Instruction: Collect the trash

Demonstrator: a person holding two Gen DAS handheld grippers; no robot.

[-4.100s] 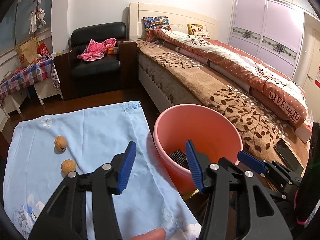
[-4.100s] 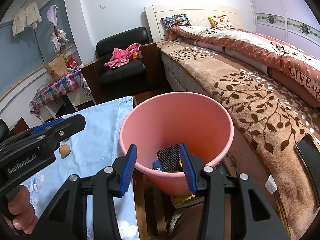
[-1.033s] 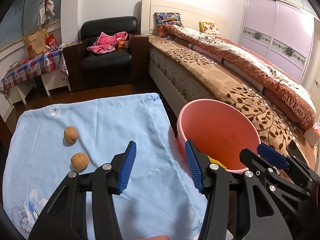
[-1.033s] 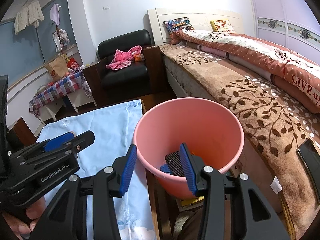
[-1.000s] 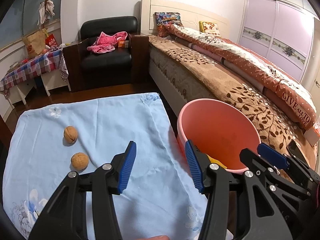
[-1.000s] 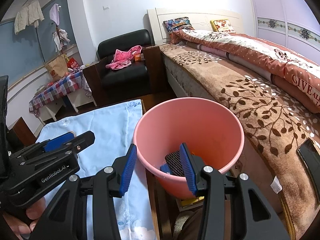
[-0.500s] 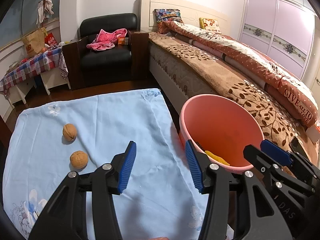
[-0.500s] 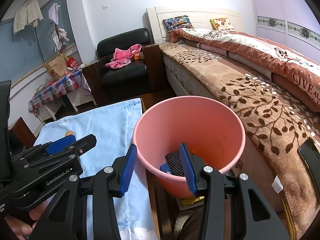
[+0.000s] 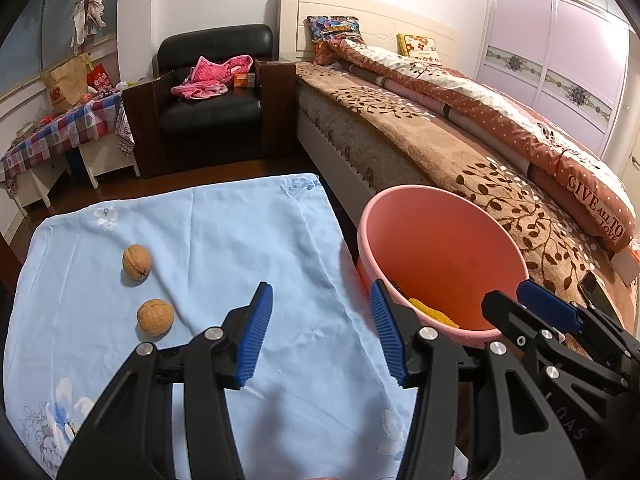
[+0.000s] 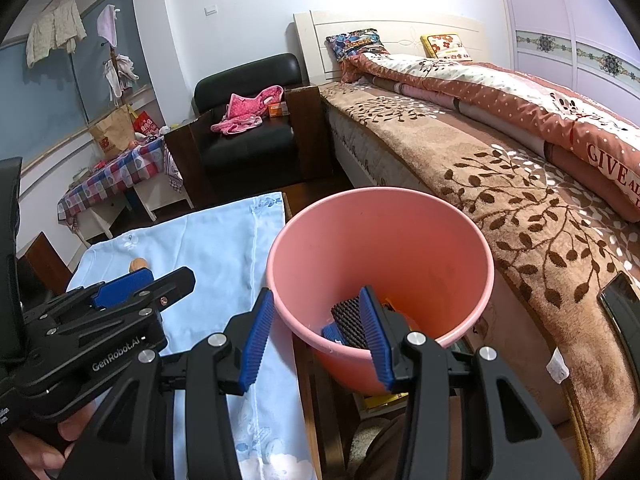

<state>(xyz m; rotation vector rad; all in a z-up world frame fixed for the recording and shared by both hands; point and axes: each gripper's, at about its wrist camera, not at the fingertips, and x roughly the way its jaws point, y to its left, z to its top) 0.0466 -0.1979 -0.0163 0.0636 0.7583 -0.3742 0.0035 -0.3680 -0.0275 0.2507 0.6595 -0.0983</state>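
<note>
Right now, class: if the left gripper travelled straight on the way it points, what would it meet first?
Probably the bare light blue cloth: the left gripper stands open and empty above it, walnuts off to one side, pink bin to the other.

- "GIVE ALL TO LOVE" on the quilt (image 9: 592,208), right edge of the left wrist view.
- "GenRobot.AI" on the left gripper (image 10: 156,280), lower left of the right wrist view.
- Partly readable "DAS" on the right gripper (image 9: 532,304), lower right of the left wrist view.
</note>
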